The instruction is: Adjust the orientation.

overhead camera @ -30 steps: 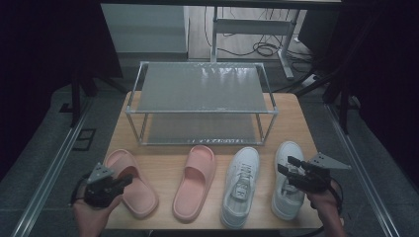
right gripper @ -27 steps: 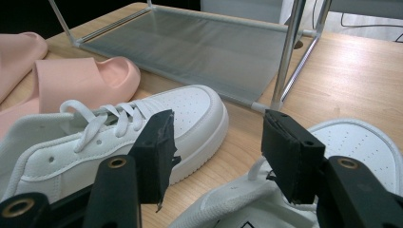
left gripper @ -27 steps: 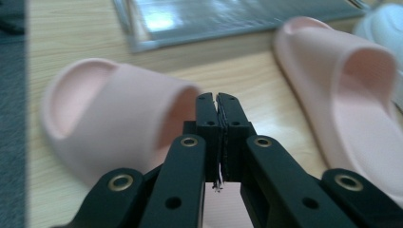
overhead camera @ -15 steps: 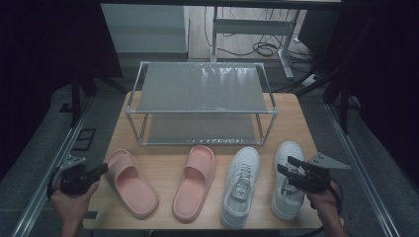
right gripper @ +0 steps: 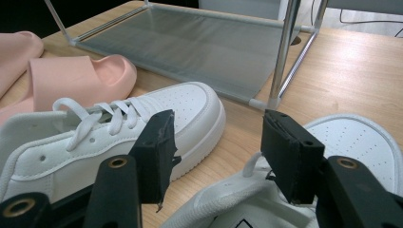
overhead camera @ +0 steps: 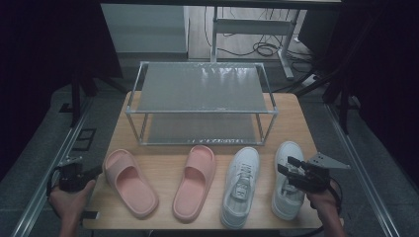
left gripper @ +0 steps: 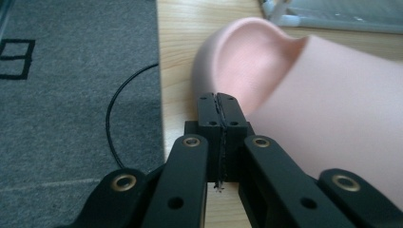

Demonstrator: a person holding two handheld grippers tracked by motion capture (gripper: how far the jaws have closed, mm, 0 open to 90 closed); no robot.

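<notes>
left tongs [left gripper: 219, 102] closed, empty (beside pink slipper [left gripper: 304, 95]) | right tongs [right gripper: 216, 152] agape – over white sneaker [right gripper: 361, 142]

**Four shoes in a row before the rack**

On the table [overhead camera: 207, 153], the rack [overhead camera: 200, 101] stands toward the far edge. Along the near edge lie, left to right: left slipper [overhead camera: 129, 181], right slipper [overhead camera: 194, 180], left sneaker [overhead camera: 240, 185], right sneaker [overhead camera: 287, 180], probably none touching.

Black jaws, brass-ringed screws, seemingly.
</notes>
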